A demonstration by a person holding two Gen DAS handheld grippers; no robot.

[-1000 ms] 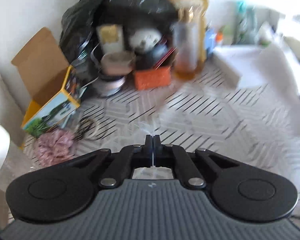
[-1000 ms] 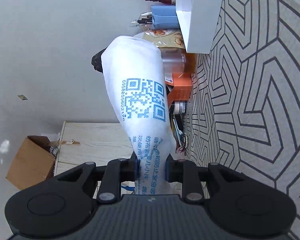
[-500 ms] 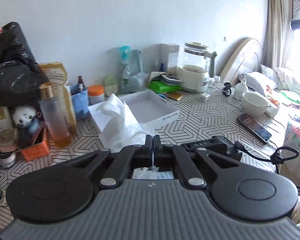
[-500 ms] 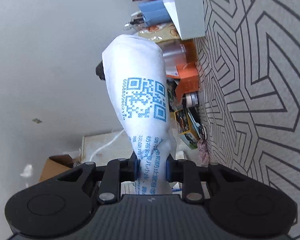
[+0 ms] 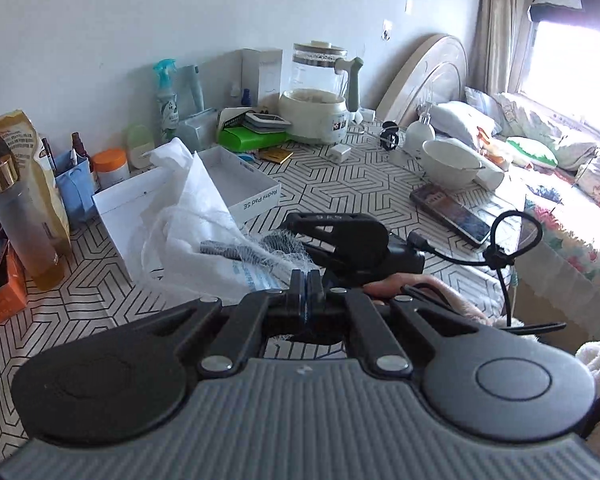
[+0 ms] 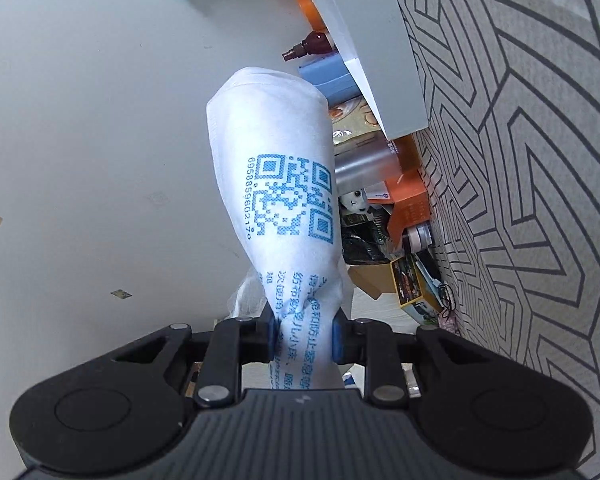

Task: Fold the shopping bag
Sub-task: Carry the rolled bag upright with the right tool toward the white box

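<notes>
Left gripper (image 5: 307, 294) jaws pinch shopping bag (image 5: 204, 240).

white box (image 5: 256, 200): "redmi pad se" | shopping bag (image 6: 276, 200): qr code, "6958859602170"

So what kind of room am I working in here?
Probably a lived-in bedroom: pillows and bedding by the window, beside a cluttered patterned table holding an electric kettle and a phone.

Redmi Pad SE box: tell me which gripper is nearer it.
Right. The right gripper sits just short of the Redmi Pad SE box; the left gripper is farther back.
</notes>
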